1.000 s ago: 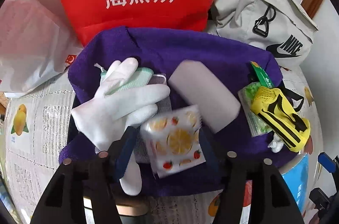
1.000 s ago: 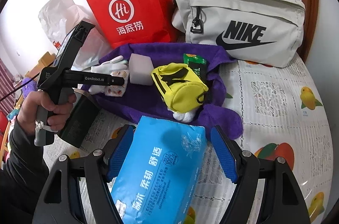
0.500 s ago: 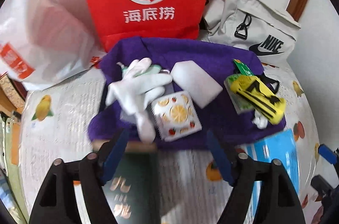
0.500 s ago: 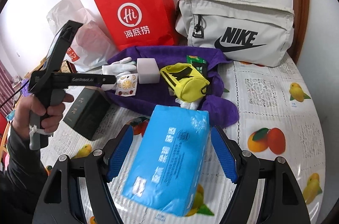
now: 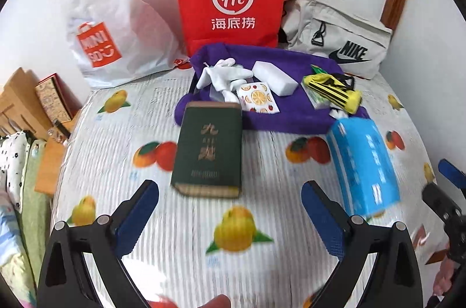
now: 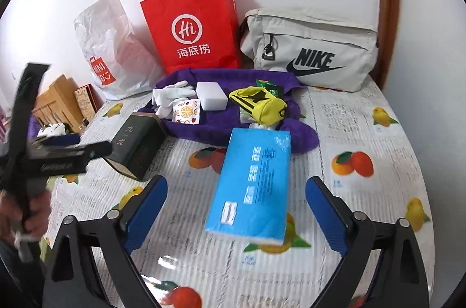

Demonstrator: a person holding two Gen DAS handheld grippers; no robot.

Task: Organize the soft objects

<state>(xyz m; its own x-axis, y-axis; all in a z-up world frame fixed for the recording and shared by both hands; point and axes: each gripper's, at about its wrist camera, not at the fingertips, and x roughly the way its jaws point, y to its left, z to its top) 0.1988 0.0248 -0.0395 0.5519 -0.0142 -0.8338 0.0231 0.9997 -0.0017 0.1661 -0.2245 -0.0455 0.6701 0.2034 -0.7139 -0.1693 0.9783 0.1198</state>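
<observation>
While left tongs (image 5: 230,216) are opening, empty, green box (image 5: 210,144) sits at 12 on tabletop (image 5: 180,235): stiff. Right tongs (image 6: 236,209) opening, nothing pinched; blue tissue pack (image 6: 254,182) lies between them at 12: light, squashy, slick film; grip its long sides mid-length.

Both wrist cameras look steeply down over the tabletop (image 5: 186,220) from its near edge toward the wall, sharing the purple towel (image 5: 291,115) and red bag (image 6: 192,25).
</observation>
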